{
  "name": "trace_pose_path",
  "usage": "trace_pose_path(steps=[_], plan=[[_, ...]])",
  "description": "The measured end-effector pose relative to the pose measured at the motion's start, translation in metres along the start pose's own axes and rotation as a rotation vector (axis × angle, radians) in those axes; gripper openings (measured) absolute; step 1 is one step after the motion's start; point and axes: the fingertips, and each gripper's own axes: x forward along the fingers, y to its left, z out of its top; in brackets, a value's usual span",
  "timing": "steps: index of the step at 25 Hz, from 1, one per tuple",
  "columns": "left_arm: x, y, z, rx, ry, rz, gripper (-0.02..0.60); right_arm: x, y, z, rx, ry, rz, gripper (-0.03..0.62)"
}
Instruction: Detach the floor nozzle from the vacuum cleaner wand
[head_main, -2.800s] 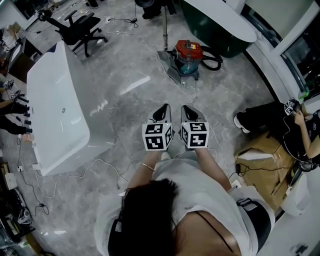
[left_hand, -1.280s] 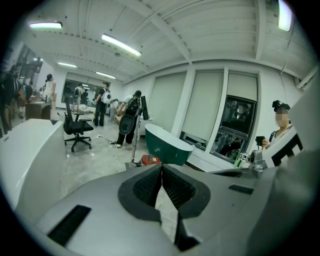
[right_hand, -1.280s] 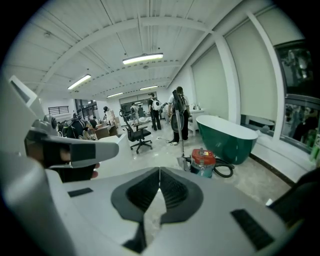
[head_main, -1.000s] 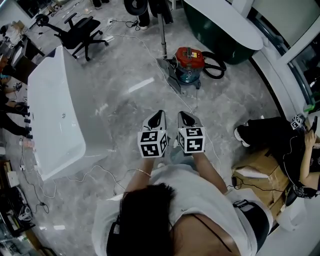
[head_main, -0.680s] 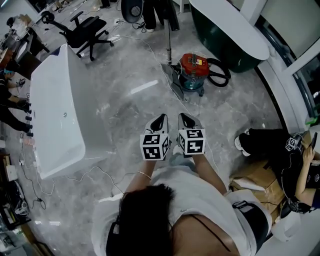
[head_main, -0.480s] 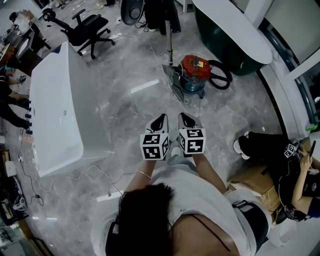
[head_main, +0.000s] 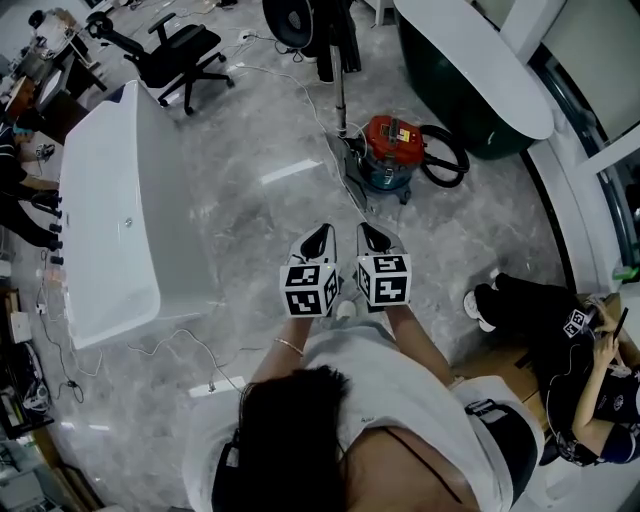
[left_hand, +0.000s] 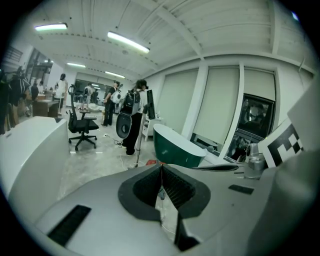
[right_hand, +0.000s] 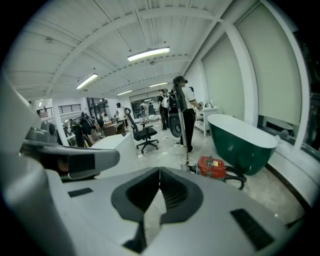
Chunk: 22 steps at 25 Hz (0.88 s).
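Observation:
A red canister vacuum cleaner (head_main: 392, 148) stands on the marble floor ahead, its black hose (head_main: 447, 157) looped to the right. Its metal wand (head_main: 341, 85) rises upright, and the grey floor nozzle (head_main: 350, 165) lies at its foot. The vacuum cleaner (right_hand: 213, 166) and wand (right_hand: 184, 127) also show in the right gripper view. My left gripper (head_main: 322, 236) and right gripper (head_main: 369, 236) are held side by side in front of my chest, well short of the vacuum. Both are shut with nothing between the pads, as also seen on the left gripper (left_hand: 161, 168) and right gripper (right_hand: 159, 171).
A white bathtub (head_main: 100, 220) stands to the left and a dark green bathtub (head_main: 470, 60) at the back right. A thin white cable (head_main: 300, 95) runs across the floor toward the vacuum. An office chair (head_main: 180, 50) and a standing person (right_hand: 184, 112) are behind. Another person (head_main: 560, 340) sits at right.
The vacuum, wand and tubs have slid nearer and lower in the head view as I walk toward them. Both grippers stay shut and side by side.

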Motion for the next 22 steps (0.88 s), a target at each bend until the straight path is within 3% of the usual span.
trace_pose_path(steps=[10, 22], plan=[[0.023, -0.004, 0.013, -0.010, -0.021, 0.028, 0.005, 0.008, -0.026, 0.007, -0.004, 0.002, 0.011, 0.015], [0.025, -0.003, 0.013, 0.000, -0.022, 0.046, 0.005, 0.008, -0.018, 0.000, -0.017, 0.014, 0.044, 0.015]])
